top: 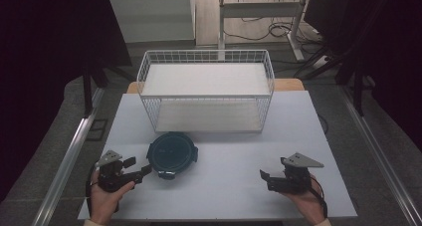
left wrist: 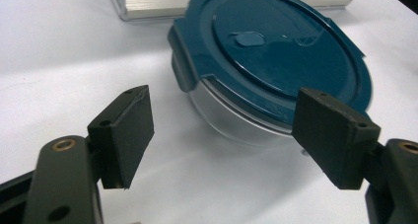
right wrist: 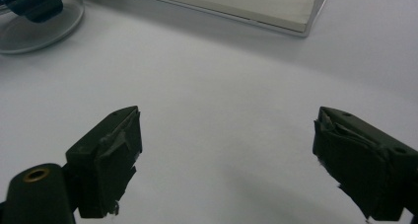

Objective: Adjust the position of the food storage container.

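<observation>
From the high view I have my left tool (top: 142,172) low over the near-left part of the white worktop (top: 229,181), its tips aimed at a round clear container (top: 171,155) with a dark teal lid that stands just beside them, in front of the white wire basket (top: 206,89). In the left gripper view the left tool (left wrist: 222,130) is spread wide with nothing gripped: the container (left wrist: 268,61) sits just beyond the two pads, its clear wall and one lid latch facing me, and neither pad presses on it, though I cannot tell whether the right-hand pad grazes the rim. My right tool (top: 263,176) rests well apart on the near-right of the worktop, pointing left. In the right gripper view the right tool (right wrist: 226,150) is also wide open and holds nothing, bare worktop between its pads; the container (right wrist: 34,17) shows at the top left corner, the basket's base (right wrist: 231,7) along the top.
</observation>
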`<action>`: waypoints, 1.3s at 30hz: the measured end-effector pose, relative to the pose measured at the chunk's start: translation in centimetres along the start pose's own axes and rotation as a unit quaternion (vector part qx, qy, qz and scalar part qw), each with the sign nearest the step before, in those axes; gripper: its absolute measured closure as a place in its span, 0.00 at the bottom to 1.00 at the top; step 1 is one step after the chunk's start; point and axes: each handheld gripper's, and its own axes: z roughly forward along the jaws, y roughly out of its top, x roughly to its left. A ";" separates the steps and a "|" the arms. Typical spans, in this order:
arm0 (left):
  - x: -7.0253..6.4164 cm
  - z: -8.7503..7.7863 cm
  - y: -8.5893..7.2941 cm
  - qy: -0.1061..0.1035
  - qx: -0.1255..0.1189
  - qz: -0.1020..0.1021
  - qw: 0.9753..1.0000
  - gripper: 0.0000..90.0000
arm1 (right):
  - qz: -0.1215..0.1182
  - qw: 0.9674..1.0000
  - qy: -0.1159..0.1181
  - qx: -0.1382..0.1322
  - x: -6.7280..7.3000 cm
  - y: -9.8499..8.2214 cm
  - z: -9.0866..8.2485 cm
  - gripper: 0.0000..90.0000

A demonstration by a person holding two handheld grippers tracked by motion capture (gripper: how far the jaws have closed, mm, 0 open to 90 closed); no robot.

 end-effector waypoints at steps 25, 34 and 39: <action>0.2 -1.0 0.0 -0.019 -0.005 0.001 1.000 0.26 | -0.015 1.000 -0.003 0.019 0.6 -0.2 0.0 0.20; 0.3 -2.1 0.7 -0.001 -0.012 0.004 1.000 0.31 | -0.003 1.000 0.000 0.014 0.7 -0.1 -0.2 0.20; 0.4 -3.1 1.6 0.008 -0.014 0.006 1.000 0.36 | 0.000 1.000 -0.002 0.016 0.6 -0.1 0.0 0.20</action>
